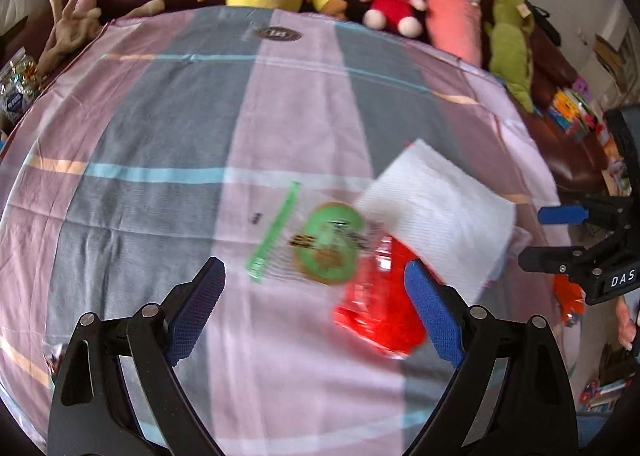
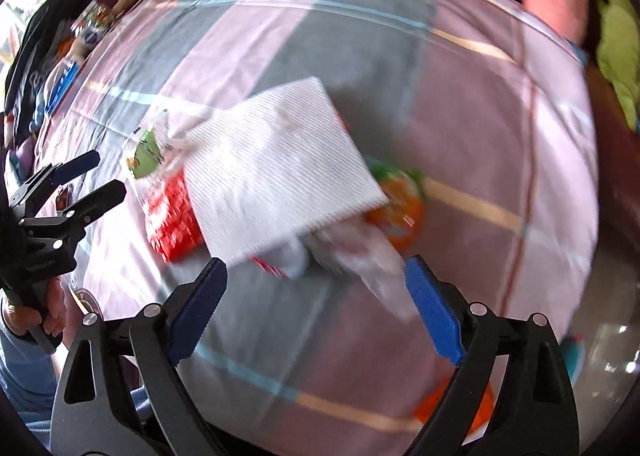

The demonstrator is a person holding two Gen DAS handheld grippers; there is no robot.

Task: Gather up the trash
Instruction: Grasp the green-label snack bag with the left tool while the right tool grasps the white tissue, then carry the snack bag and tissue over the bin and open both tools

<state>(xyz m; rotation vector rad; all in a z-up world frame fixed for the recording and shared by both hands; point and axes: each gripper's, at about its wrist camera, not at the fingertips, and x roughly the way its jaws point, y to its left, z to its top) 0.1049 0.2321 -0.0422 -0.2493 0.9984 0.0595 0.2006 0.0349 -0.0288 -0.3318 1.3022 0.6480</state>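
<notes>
Striped pink and grey cloth [image 1: 160,128] under everything. Left gripper [image 1: 316,308] spread wide, empty, above a green wrapper [image 1: 328,244] and red wrapper [image 1: 380,316]. White napkin [image 2: 276,172] over the pile. Right gripper [image 2: 316,308] wide too, nothing between, clear wrapper [image 2: 372,268] just ahead.

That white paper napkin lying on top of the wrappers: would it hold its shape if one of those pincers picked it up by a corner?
Probably not. The white napkin looks like thin folded tissue, so it would likely droop and perhaps unfold. It seems very light, so a nudge might slide it off the red wrapper it partly covers. Unlikely to roll.
</notes>
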